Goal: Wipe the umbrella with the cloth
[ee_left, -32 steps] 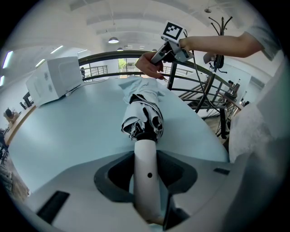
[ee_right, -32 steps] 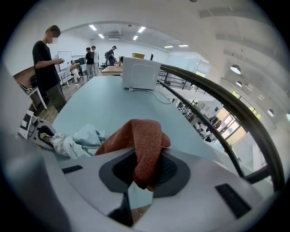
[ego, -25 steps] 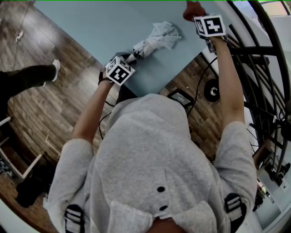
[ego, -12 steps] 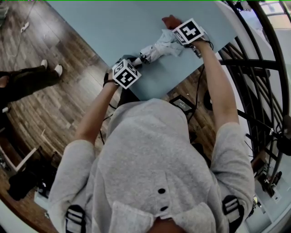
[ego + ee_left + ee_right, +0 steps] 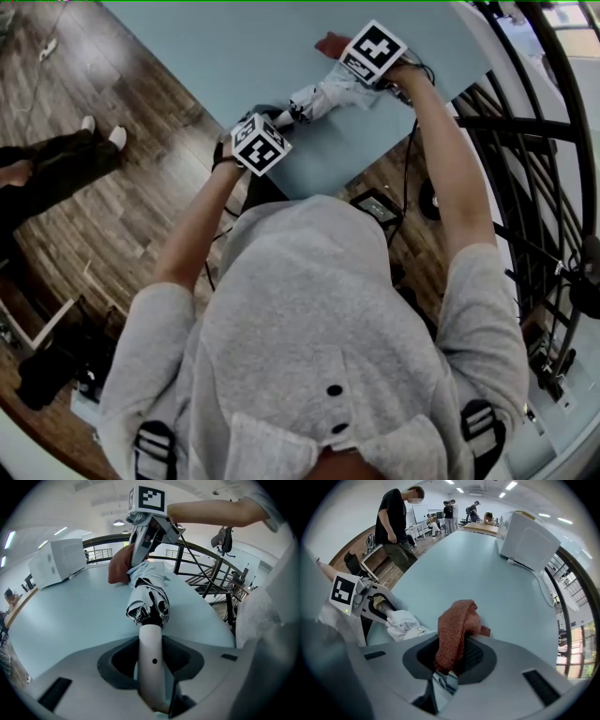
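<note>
A folded white umbrella (image 5: 323, 94) with black markings lies on the pale blue table (image 5: 206, 47). My left gripper (image 5: 277, 120) is shut on its white handle (image 5: 151, 663), near the table's front edge. My right gripper (image 5: 345, 67) is shut on a reddish-brown cloth (image 5: 330, 44) and points steeply down over the far end of the umbrella. In the left gripper view the cloth (image 5: 121, 566) hangs against the canopy (image 5: 149, 592) under the right gripper (image 5: 145, 531). In the right gripper view the cloth (image 5: 457, 630) bunches between the jaws, with the umbrella (image 5: 403, 623) and left gripper (image 5: 370, 603) at lower left.
A white box-shaped appliance (image 5: 527, 538) stands further along the table. A black metal railing (image 5: 525, 122) runs along the right side. A person (image 5: 396, 524) stands on the wooden floor by the table's left edge. A black device (image 5: 375, 202) lies on the floor under the table.
My right gripper has swung left and down with the cloth, from the table's right edge to the umbrella's far end. The left gripper has kept still on the handle.
</note>
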Demonstrator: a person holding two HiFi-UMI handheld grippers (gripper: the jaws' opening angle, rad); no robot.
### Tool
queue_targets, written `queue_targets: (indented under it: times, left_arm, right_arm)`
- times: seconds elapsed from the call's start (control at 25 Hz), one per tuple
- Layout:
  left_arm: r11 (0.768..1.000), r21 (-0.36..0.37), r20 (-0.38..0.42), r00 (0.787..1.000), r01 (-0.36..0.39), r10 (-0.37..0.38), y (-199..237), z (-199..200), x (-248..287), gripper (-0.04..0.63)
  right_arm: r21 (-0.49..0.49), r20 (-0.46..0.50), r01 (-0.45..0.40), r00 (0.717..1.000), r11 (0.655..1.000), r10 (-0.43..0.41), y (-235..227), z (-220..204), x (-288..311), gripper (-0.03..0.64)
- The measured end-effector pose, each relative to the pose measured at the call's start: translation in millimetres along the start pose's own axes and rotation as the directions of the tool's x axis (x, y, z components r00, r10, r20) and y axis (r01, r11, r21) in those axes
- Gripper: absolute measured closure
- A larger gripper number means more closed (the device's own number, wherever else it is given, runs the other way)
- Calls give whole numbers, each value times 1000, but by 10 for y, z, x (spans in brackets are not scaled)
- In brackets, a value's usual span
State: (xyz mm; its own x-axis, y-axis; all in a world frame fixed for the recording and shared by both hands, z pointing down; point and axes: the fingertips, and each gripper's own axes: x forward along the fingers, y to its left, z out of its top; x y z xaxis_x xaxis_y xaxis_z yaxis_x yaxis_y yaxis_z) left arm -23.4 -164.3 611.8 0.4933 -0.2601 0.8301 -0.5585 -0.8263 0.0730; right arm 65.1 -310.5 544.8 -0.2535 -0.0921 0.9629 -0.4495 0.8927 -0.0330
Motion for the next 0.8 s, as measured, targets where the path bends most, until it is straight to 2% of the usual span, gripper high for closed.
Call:
queue_targets:
  times: [0.16, 0.36, 0.8]
  left_arm:
    - [1000, -3, -1, 1000, 1, -1, 3, 9, -2, 436]
    - [1000, -6, -2, 1000, 2, -2, 2, -3, 2, 436]
    - [1000, -11, -6, 1000, -5, 5, 41, -10, -9, 436]
  right_arm:
    - [-28, -40, -64, 997, 998, 63, 184, 34, 74, 541]
    - [-18, -72, -151, 986, 988, 149, 409, 71, 138, 541]
    - [-23, -98, -208, 974, 978, 205, 624, 155, 220, 541]
